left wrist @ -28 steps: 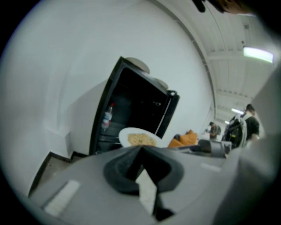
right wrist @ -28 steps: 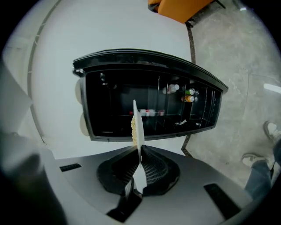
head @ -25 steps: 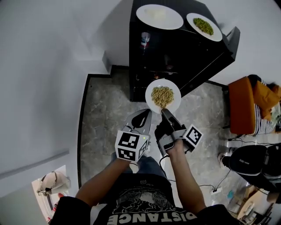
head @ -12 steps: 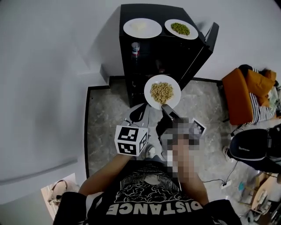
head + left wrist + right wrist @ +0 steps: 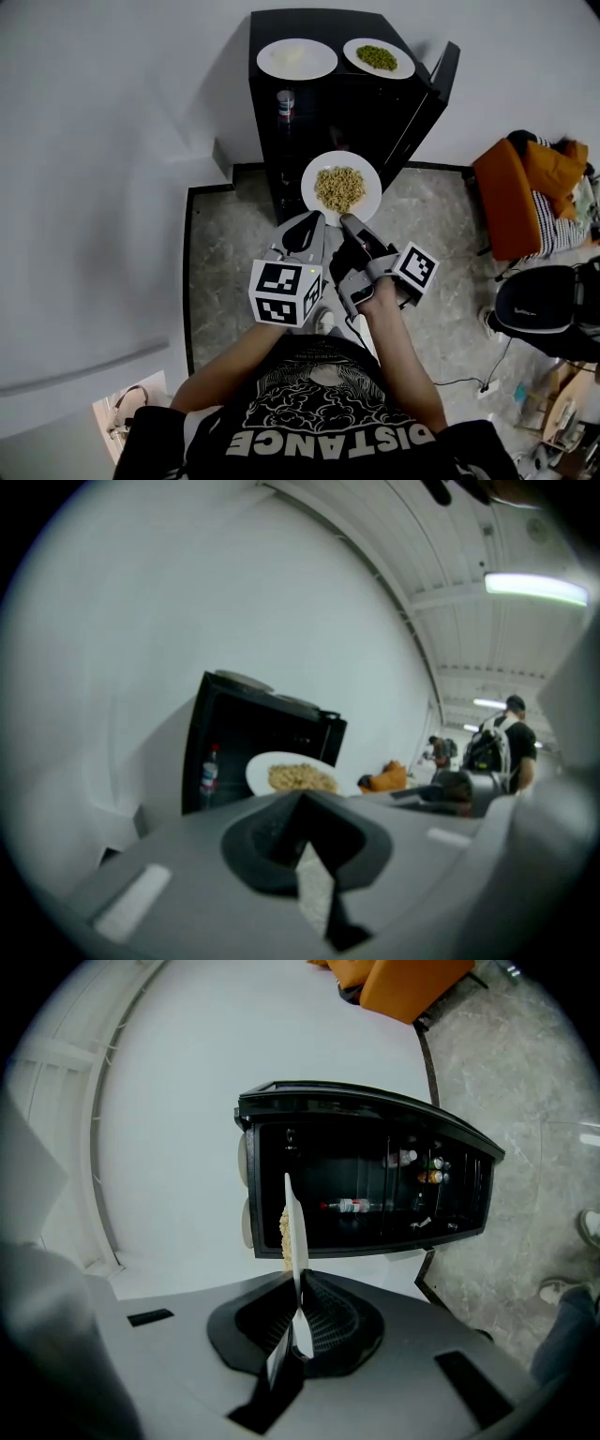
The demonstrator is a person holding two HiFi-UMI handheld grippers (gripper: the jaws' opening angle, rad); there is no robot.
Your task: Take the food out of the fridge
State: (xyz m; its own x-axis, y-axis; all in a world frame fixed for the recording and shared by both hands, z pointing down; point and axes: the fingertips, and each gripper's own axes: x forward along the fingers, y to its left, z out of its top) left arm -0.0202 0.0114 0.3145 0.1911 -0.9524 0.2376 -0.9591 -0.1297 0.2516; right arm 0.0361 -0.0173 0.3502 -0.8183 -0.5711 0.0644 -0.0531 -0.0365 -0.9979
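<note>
A white plate of pale noodles (image 5: 341, 187) hangs in front of the open black fridge (image 5: 323, 103). My right gripper (image 5: 349, 223) is shut on its near rim. In the right gripper view the plate (image 5: 294, 1227) shows edge-on, clamped between the jaws, with the fridge (image 5: 366, 1180) behind it. My left gripper (image 5: 302, 232) sits just left of the right one, below the plate's edge, jaws together and nothing between them. Its own view shows the noodle plate (image 5: 292, 775) ahead and apart from it. Two more plates stand on the fridge top, one with pale food (image 5: 296, 58) and one with green food (image 5: 379, 57).
The fridge door (image 5: 433, 80) stands open to the right. A bottle (image 5: 285, 101) stands inside, and more bottles (image 5: 354, 1206) lie on a shelf. An orange chair with clothes (image 5: 516, 192) and a black bag (image 5: 548, 319) are on the right. People (image 5: 502, 747) stand far off.
Both grippers have risen, and the noodle plate has come up with the right one. The left gripper stayed beside it. More of the fridge top shows now.
</note>
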